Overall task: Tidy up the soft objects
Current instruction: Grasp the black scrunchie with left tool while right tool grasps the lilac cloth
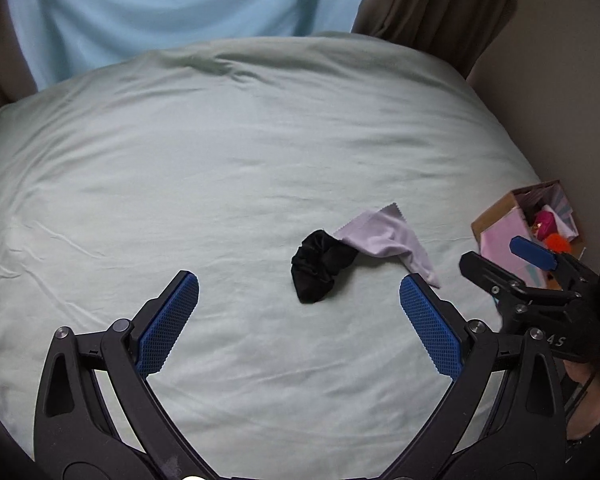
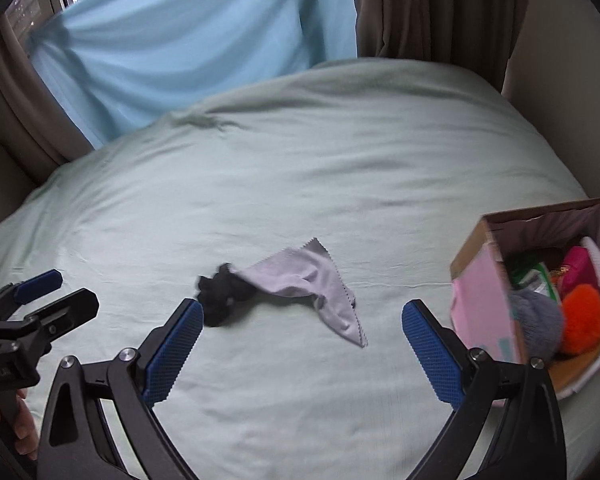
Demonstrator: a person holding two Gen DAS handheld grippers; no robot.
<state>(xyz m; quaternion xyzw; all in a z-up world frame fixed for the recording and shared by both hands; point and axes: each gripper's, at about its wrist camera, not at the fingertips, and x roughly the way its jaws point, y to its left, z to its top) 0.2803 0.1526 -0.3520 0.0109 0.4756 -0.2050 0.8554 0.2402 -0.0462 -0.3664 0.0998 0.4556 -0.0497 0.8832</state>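
Note:
A black scrunchie (image 1: 320,266) lies on the pale green bed sheet (image 1: 220,160), with a lilac cloth (image 1: 384,240) partly over its right end. Both show in the right wrist view too: the scrunchie (image 2: 220,294), the cloth (image 2: 312,284). My left gripper (image 1: 299,292) is open and empty, just short of the scrunchie. My right gripper (image 2: 302,320) is open and empty, just short of the cloth. A pink cardboard box (image 2: 488,300) at the right holds an orange pompom (image 2: 582,316), a grey pompom (image 2: 534,322) and other soft items.
The box also shows at the right edge of the bed in the left wrist view (image 1: 500,236). A light blue curtain (image 2: 204,40) and brown curtains (image 2: 432,8) hang behind the bed. A wall (image 1: 560,100) runs along the right side.

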